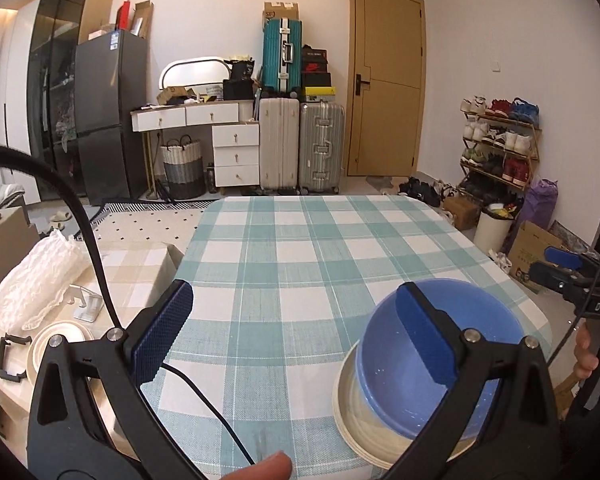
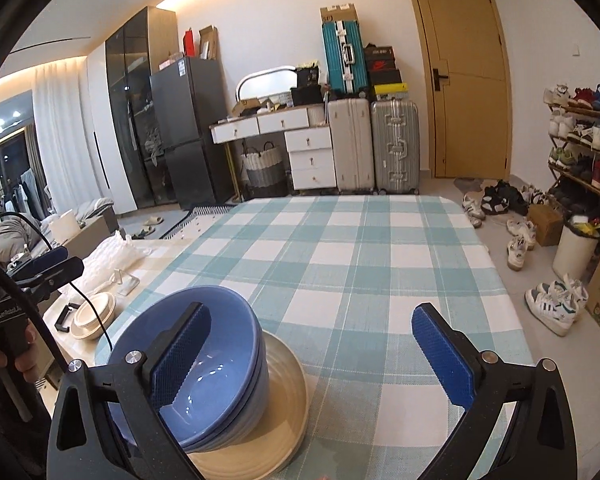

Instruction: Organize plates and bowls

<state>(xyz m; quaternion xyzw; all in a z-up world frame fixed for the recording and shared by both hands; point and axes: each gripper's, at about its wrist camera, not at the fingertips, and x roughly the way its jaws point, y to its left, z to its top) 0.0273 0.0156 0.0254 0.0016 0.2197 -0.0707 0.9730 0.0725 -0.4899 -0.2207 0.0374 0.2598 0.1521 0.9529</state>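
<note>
A stack of blue bowls sits on a stack of cream plates at the near edge of the checked table. It also shows in the left wrist view, bowls on plates. My left gripper is open and empty, its right finger in front of the bowls. My right gripper is open and empty, its left finger in front of the bowls' rim. More cream dishes rest on the low side table to the left, also seen in the left wrist view.
A side table at left carries a white bubble-wrap bundle and a metal stand. A black cable runs over the near table corner. Shoes, a bin and boxes lie on the floor to the right.
</note>
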